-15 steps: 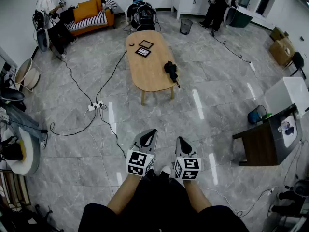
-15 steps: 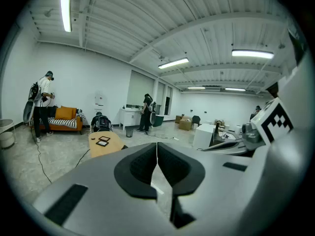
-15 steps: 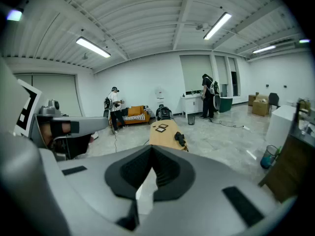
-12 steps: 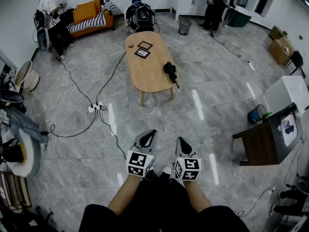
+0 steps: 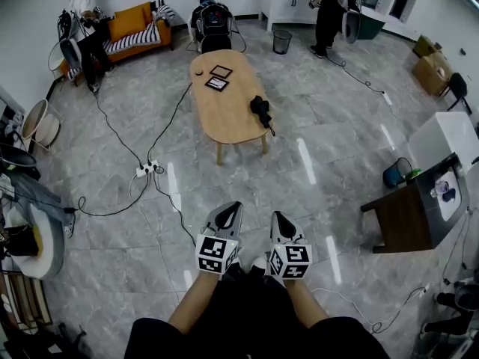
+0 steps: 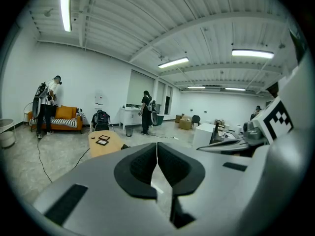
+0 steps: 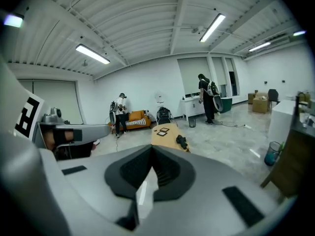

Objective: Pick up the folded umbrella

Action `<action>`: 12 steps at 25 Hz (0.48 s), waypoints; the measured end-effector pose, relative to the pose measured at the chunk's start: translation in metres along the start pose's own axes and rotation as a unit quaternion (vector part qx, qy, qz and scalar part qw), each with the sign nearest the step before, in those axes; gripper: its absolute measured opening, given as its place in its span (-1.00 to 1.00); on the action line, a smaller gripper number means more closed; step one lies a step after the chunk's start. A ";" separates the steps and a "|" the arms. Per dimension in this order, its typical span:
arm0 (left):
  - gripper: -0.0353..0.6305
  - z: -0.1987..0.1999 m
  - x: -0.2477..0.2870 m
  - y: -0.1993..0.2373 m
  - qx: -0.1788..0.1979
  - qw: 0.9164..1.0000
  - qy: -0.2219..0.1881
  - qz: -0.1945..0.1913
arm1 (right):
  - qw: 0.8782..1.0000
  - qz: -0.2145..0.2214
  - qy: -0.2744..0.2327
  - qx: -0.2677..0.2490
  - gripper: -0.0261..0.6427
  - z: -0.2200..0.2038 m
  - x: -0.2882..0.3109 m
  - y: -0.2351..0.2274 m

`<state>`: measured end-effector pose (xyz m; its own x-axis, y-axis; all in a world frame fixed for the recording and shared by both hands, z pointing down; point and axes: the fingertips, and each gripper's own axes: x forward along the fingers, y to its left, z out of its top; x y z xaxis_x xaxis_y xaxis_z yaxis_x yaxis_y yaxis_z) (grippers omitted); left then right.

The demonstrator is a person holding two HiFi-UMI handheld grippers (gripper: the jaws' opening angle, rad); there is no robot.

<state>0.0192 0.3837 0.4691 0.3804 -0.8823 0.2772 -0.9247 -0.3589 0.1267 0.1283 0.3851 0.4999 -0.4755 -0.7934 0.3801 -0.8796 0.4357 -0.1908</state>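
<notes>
We hold the left gripper (image 5: 233, 206) and the right gripper (image 5: 278, 217) low and close in front of us, both with jaws pressed together on nothing, since nothing is within reach yet. The folded umbrella (image 5: 261, 111) lies near the right edge of the table (image 5: 224, 122), well ahead of us.

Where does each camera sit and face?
Head view: on the person's head, steeply down; left claw, right claw, forearms show.
Left gripper view: on left claw, along its shut jaws toward the table; right claw at right.
Right gripper view: on right claw, along shut jaws, toward the folded umbrella.
Shared: all see the table.
</notes>
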 end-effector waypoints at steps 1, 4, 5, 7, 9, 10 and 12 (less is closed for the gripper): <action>-0.84 0.000 -0.001 -0.001 -0.001 1.000 0.000 0.001 | 1.000 0.005 -0.003 0.000 -0.89 0.001 -0.002 0.002; -0.84 0.000 -0.002 -0.003 -0.001 1.000 0.001 0.003 | 1.000 0.020 -0.015 0.006 -0.89 0.005 -0.007 0.005; -0.84 0.001 -0.001 -0.004 -0.001 1.000 0.001 0.003 | 1.000 0.021 -0.016 0.006 -0.89 0.005 -0.008 0.004; -0.84 0.000 0.000 -0.006 -0.001 1.000 0.003 0.004 | 1.000 0.019 -0.012 -0.001 -0.89 0.005 -0.009 0.001; -0.84 0.000 0.003 -0.009 -0.001 1.000 0.004 0.004 | 1.000 0.019 -0.007 -0.006 -0.89 0.003 -0.009 -0.002; -0.84 -0.001 0.004 -0.011 -0.001 1.000 0.005 0.005 | 1.000 0.020 -0.006 -0.006 -0.89 0.002 -0.010 -0.004; -0.84 0.000 0.007 -0.015 0.000 1.000 0.006 0.006 | 1.000 0.025 -0.004 -0.003 -0.89 0.001 -0.011 -0.007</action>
<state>0.0351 0.3832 0.4695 0.3691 -0.8831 0.2896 -0.9293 -0.3478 0.1239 0.1398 0.3897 0.4959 -0.5188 -0.7738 0.3636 -0.8548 0.4775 -0.2034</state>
